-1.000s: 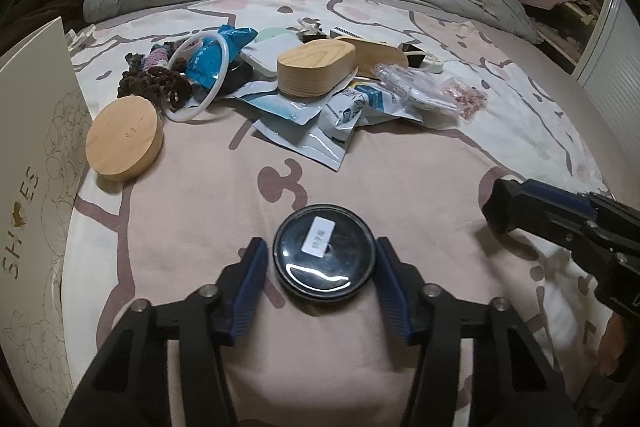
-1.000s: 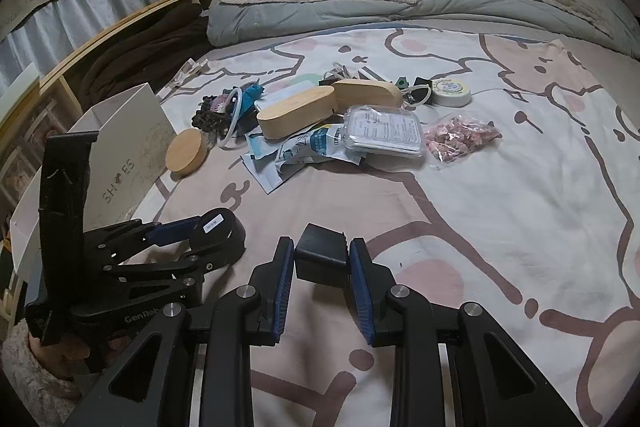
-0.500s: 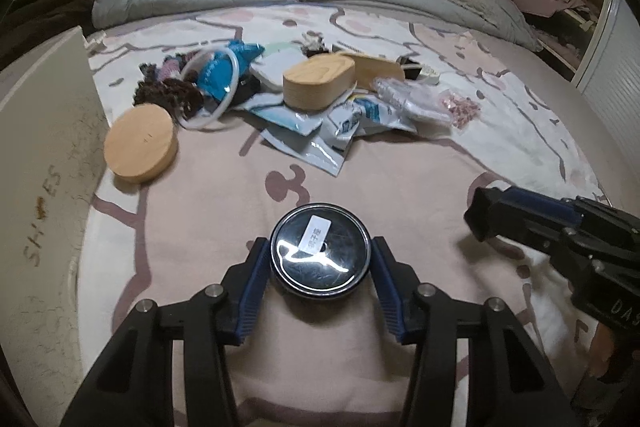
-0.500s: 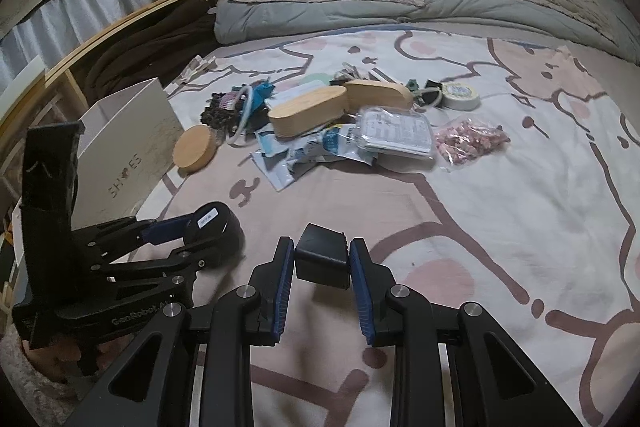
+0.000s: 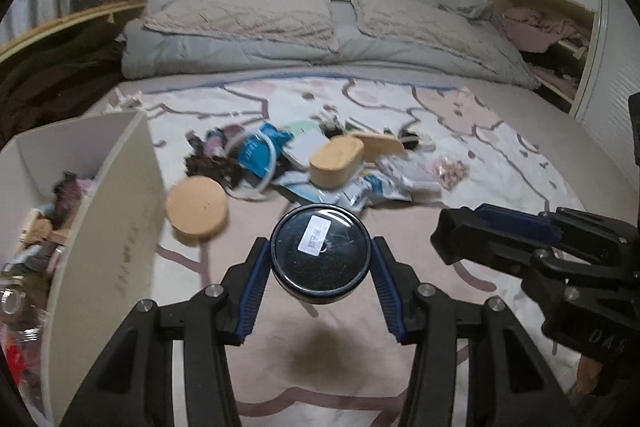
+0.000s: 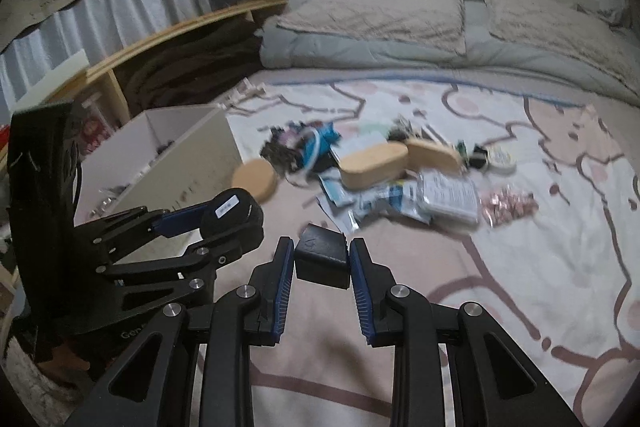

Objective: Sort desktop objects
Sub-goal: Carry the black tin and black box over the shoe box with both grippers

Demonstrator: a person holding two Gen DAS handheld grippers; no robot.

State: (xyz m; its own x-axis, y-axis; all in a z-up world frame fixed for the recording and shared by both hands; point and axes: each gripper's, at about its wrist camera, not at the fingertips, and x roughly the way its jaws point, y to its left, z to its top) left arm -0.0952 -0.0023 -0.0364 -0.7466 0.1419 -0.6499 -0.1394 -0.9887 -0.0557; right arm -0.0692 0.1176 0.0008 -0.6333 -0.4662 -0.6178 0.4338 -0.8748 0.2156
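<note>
Two things are off the bed now, where a second ago both sat low against the blanket. The left gripper (image 5: 320,259) has its jaws part open and clamped on a round black tin (image 5: 320,254), pads pressing its sides; the tin's shadow on the blanket (image 5: 320,367) below shows it has been lifted clear. The right gripper (image 6: 322,259) is closed narrower on a small black box (image 6: 322,261), also raised off the blanket, about level with the left.

Both cameras have tipped up: more wall and pillows show than before, and the white carton (image 5: 108,227) at the blanket's left edge, seen earlier only as a side wall, now shows its open top with odds and ends already inside. That puts the carton just beside the left gripper, and I judge the tin is headed into it, the box likely next.

Most of the clutter sits untouched in a heap (image 5: 320,163) toward the middle of the blanket, well apart from both grippers: wooden lids, packets, a white ring, a bag of pink bits. So the sorting looks barely past its start. The tin's rounded sides could slip if the grip eases over the carton's rim.
</note>
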